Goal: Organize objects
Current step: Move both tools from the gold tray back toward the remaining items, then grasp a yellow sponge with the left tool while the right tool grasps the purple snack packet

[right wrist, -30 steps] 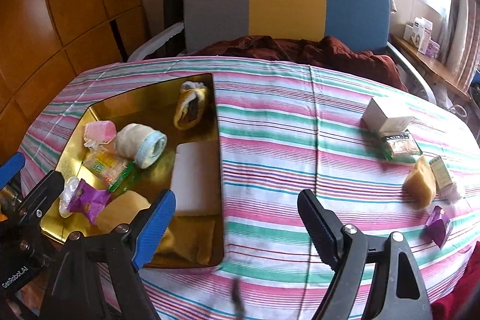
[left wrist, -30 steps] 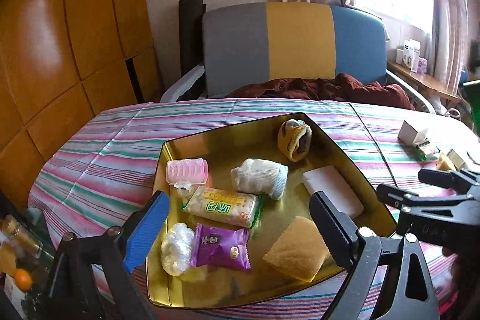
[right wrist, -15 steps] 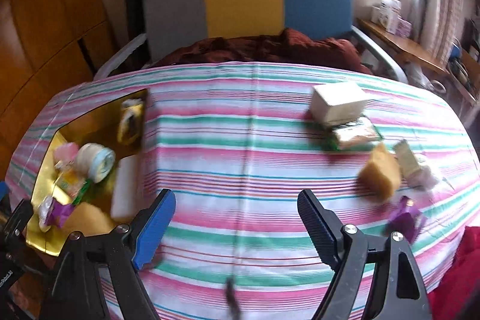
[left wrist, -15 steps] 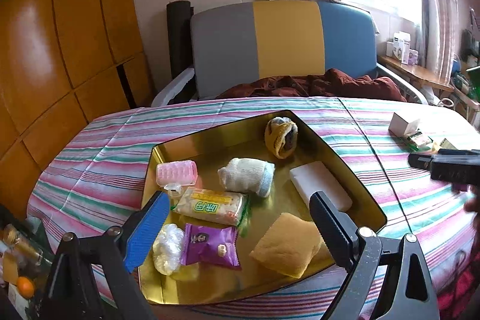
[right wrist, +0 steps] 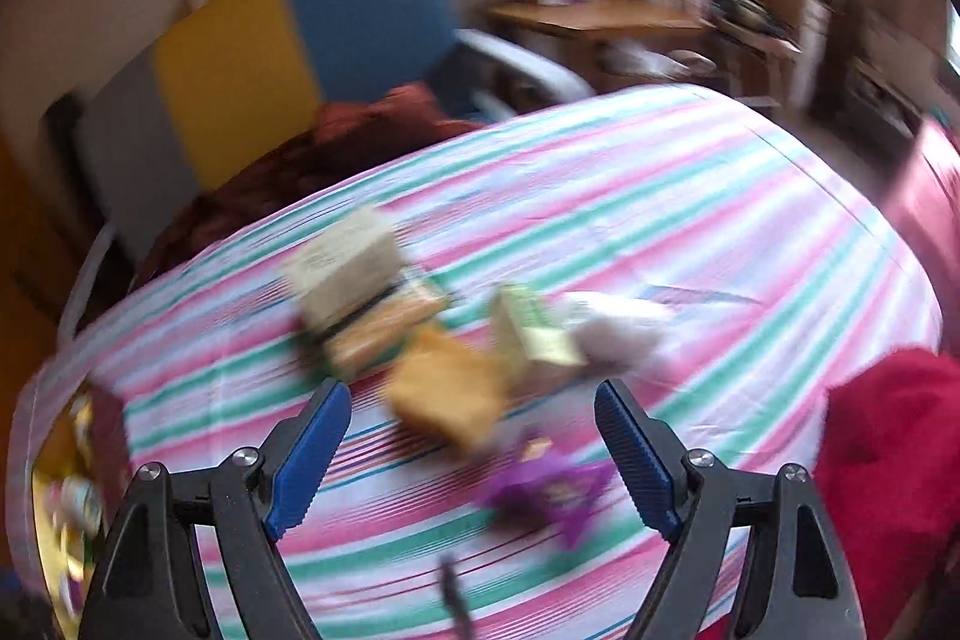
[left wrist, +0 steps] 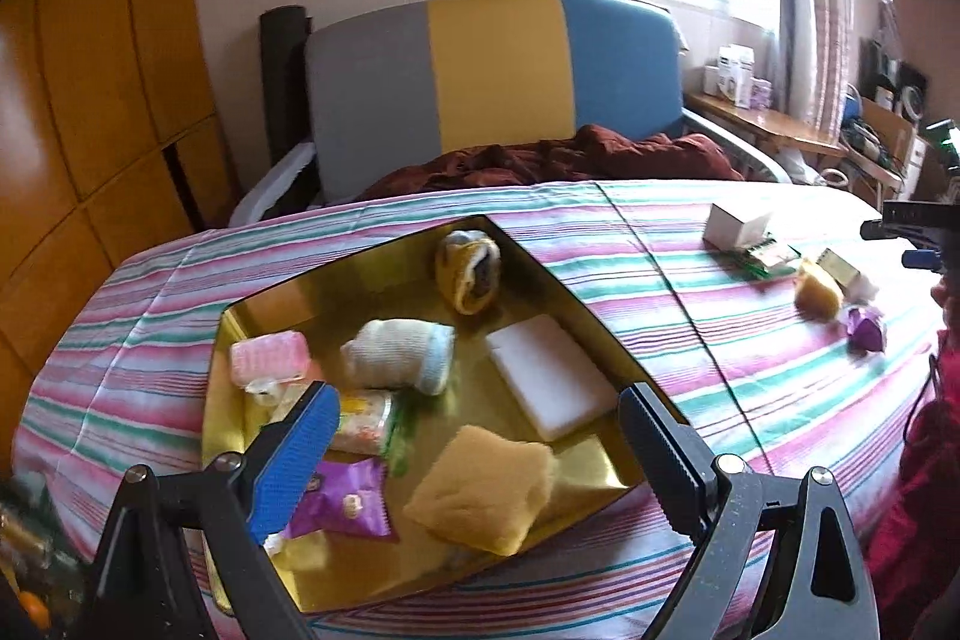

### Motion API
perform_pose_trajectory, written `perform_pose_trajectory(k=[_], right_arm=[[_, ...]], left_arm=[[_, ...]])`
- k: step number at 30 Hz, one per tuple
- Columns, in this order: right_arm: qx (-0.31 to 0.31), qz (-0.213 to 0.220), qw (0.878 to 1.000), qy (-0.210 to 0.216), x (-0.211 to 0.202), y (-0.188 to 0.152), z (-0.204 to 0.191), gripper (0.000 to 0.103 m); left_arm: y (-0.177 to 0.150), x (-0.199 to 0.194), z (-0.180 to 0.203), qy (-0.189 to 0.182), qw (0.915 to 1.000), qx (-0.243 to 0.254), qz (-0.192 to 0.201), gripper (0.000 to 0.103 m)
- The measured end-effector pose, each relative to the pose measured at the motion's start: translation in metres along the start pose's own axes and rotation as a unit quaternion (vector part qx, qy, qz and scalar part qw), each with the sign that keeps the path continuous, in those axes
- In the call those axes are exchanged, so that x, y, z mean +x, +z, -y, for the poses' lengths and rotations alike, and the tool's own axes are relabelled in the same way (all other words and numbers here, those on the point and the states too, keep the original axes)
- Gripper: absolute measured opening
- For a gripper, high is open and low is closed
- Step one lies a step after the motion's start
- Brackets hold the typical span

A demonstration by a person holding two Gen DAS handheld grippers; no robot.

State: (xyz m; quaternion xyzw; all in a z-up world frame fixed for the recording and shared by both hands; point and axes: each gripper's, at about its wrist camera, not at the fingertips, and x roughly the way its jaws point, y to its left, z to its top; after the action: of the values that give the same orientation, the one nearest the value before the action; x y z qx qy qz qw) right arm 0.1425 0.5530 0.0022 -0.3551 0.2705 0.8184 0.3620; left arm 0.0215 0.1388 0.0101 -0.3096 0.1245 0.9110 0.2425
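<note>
On the striped cloth covering the surface (left wrist: 660, 244), a gold tray (left wrist: 240, 316) sat at the left and held most of the things: a pink ribbed packet (left wrist: 270, 358) against its left wall, a rolled white sock (left wrist: 399, 355) in the middle, a yellow and dark rolled sock (left wrist: 468, 268) at the far corner, a white flat block (left wrist: 549, 382) along the right side, a tan sponge (left wrist: 480, 490) at the near edge, a purple snack packet (left wrist: 345, 499) just beside it, and a yellow snack packet (left wrist: 363, 415) partly behind a blue pad. The left gripper (left wrist: 474, 451) hung above the near edge of the tray, its jaws wide and nothing between them. Well apart from the tray, toward the right of the surface, a small cluster lay loose on the cloth: a white box (left wrist: 735, 226), a green flat packet (left wrist: 765, 256) touching it, a second tan sponge (left wrist: 819, 292), a small yellow-green box (left wrist: 840, 268) and a purple wrapped piece (left wrist: 867, 328). The right gripper (right wrist: 474, 451) was over that cluster, pointing down at it, with its jaws also wide and empty; its view was smeared, the sponge and the purple piece showing between the pads but clear of them. A red sleeve (right wrist: 888, 436) showed at the right edge. Behind the surface stood a chair (left wrist: 498, 76) in grey, yellow and blue with a dark red cloth (left wrist: 558, 160) heaped on its seat.
</note>
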Motion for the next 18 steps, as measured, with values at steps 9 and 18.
perform_pose_trajectory(k=[9, 18], right_arm=[[0.146, -0.09, 0.985, 0.004, 0.041, -0.008, 0.066, 0.085], [0.107, -0.16, 0.981, -0.001, 0.064, -0.016, 0.05, 0.085]], left_arm=[[0.007, 0.017, 0.045, -0.038, 0.9982, 0.042, -0.021, 0.095], [0.01, 0.036, 0.086, -0.076, 0.9931, 0.075, -0.048, 0.095]])
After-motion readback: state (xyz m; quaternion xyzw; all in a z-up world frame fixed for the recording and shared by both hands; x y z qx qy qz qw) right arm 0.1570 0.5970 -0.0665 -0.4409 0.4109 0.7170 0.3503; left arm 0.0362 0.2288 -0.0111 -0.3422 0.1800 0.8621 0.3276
